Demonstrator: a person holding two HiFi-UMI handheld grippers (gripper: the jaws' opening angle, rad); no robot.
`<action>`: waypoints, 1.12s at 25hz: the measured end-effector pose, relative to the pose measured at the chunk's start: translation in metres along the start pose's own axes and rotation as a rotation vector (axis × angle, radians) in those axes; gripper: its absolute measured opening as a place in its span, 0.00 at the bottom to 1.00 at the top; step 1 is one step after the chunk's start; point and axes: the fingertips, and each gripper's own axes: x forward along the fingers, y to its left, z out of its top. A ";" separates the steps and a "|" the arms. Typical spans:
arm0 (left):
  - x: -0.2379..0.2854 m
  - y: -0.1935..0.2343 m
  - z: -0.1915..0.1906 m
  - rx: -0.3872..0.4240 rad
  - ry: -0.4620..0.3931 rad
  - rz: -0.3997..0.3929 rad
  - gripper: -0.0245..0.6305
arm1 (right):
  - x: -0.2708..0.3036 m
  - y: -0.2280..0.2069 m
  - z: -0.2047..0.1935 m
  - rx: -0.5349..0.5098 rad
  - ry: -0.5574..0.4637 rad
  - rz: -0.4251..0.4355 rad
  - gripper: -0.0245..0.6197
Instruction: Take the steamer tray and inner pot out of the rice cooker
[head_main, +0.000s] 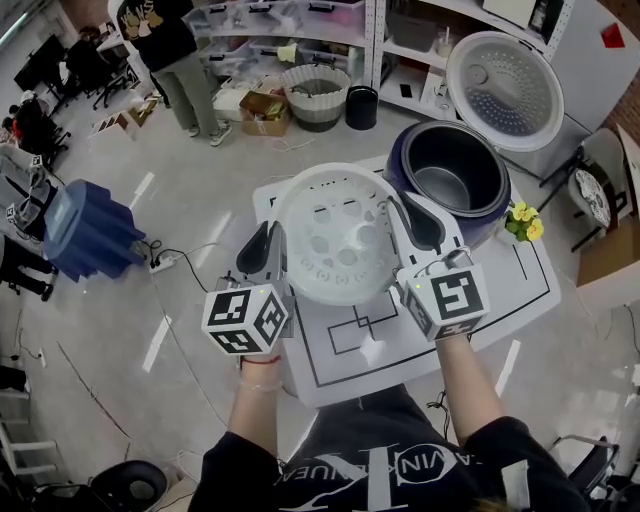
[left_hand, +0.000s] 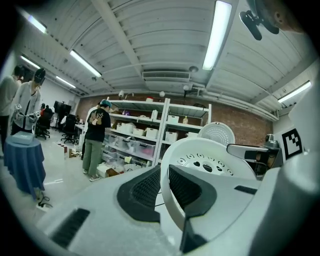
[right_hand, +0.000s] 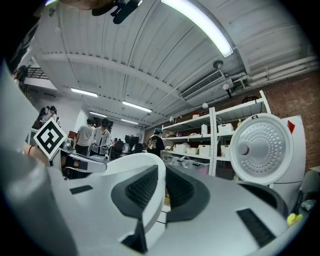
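Note:
The white steamer tray, round with holes in its floor, hangs in the air over the white table. My left gripper is shut on the tray's left rim, and my right gripper is shut on its right rim. Behind the tray stands the dark purple rice cooker with its lid swung up. The grey inner pot sits inside the cooker. In the right gripper view the lid shows at the right.
A small pot of yellow flowers stands right of the cooker. Black lines mark the table top. Shelves with boxes, a basket and a standing person are beyond the table. A blue draped object is at the left.

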 end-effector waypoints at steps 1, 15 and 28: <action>0.000 0.005 -0.007 -0.006 0.016 0.005 0.11 | 0.003 0.003 -0.008 0.008 0.016 0.003 0.11; -0.022 0.030 -0.120 -0.069 0.268 0.053 0.11 | -0.005 0.038 -0.139 0.197 0.275 0.052 0.11; -0.049 -0.003 -0.190 -0.110 0.427 0.059 0.11 | -0.064 0.041 -0.211 0.298 0.451 0.054 0.11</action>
